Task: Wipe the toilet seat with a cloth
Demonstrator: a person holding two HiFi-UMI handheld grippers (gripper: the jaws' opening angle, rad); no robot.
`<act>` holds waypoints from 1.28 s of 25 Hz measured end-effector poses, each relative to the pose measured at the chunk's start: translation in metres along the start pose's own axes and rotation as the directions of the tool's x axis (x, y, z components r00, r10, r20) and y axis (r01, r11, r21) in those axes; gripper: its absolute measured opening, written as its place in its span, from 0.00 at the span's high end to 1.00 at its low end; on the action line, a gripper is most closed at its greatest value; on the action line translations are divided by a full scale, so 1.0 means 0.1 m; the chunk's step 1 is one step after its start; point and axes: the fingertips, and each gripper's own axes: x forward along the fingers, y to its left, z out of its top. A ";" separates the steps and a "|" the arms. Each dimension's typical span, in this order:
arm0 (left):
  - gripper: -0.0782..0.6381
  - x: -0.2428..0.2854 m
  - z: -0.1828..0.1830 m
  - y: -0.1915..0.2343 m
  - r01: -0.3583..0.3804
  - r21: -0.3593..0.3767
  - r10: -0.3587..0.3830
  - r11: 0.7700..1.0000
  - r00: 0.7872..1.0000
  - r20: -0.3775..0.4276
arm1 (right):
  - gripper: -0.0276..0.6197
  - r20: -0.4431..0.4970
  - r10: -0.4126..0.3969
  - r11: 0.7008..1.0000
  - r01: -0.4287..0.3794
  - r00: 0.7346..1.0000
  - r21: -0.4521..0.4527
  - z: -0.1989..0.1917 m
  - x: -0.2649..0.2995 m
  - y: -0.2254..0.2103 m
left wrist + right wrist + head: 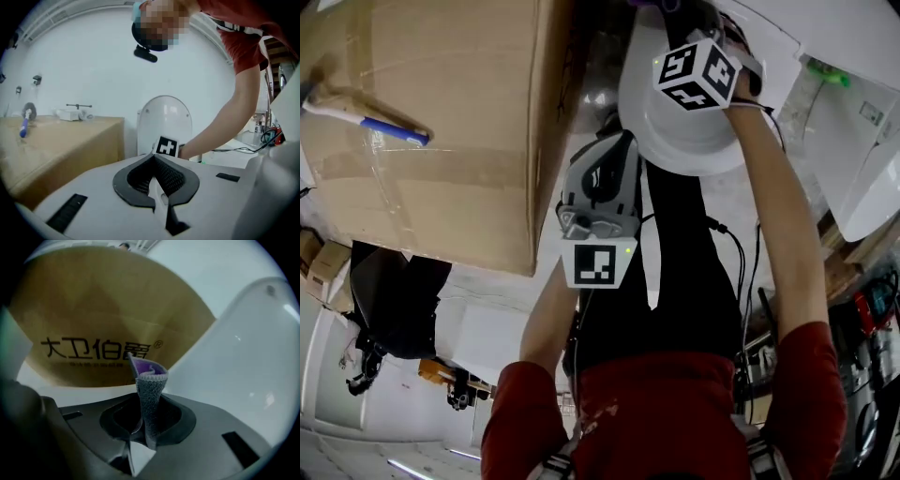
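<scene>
A: What is held in the right gripper [143, 404]?

B: A cloth [149, 373] is pinched between its jaws. The cloth is grey outside and purple inside. It is stood up like a little roll above the jaws.

A: Where is that gripper seen?

B: It is held out over the toilet [675, 141], at the top of the head view. In the right gripper view, a white curved part of the toilet is seen just to the right of the cloth. No touch between them can be made out.

A: Is the seat seen?

B: That cannot be told for sure. A round white lid [164, 123] is stood upright at the back of the toilet. It may be that the seat is lifted up with it.

A: And the left gripper [154, 161]?

B: Its jaws are pressed together and nothing is held between them. In the head view it is seen nearer the body than the right one, between the box [441, 122] and the toilet.

A: What is said of the box?

B: It is big and brown and is set just left of the toilet. Black print is shown on its side. A brush [366, 117] with a white handle and a blue part is laid on top.

A: What is seen of the person?

B: Red sleeves [806, 375] are worn, and the right arm [225, 122] is stretched out to the toilet.
</scene>
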 end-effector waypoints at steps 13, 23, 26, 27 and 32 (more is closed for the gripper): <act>0.87 -0.21 -0.03 0.01 0.011 -0.030 -0.010 0.999 1.000 0.023 | 0.86 -0.090 0.073 0.985 -0.086 0.993 -0.150 0.06 0.26 0.36; 0.87 -0.36 0.02 0.15 -0.031 -0.025 0.032 0.999 0.999 0.042 | 0.86 0.000 0.282 0.925 -0.272 0.959 -0.264 0.10 -0.31 1.66; 0.87 -0.44 0.03 0.23 -0.060 -0.011 0.060 0.998 0.997 0.049 | 0.86 0.007 0.328 0.902 -0.311 0.945 -0.299 0.06 -0.52 2.03; 0.87 -0.46 0.04 0.25 -0.063 -0.009 0.064 0.998 0.997 0.053 | 0.86 0.009 0.338 0.899 -0.320 0.941 -0.299 0.04 -0.59 2.13; 0.87 -0.50 0.03 0.20 -0.052 -0.021 0.053 0.998 0.997 0.051 | 0.86 0.027 0.390 0.903 -0.376 0.920 -0.207 -0.14 -0.91 2.49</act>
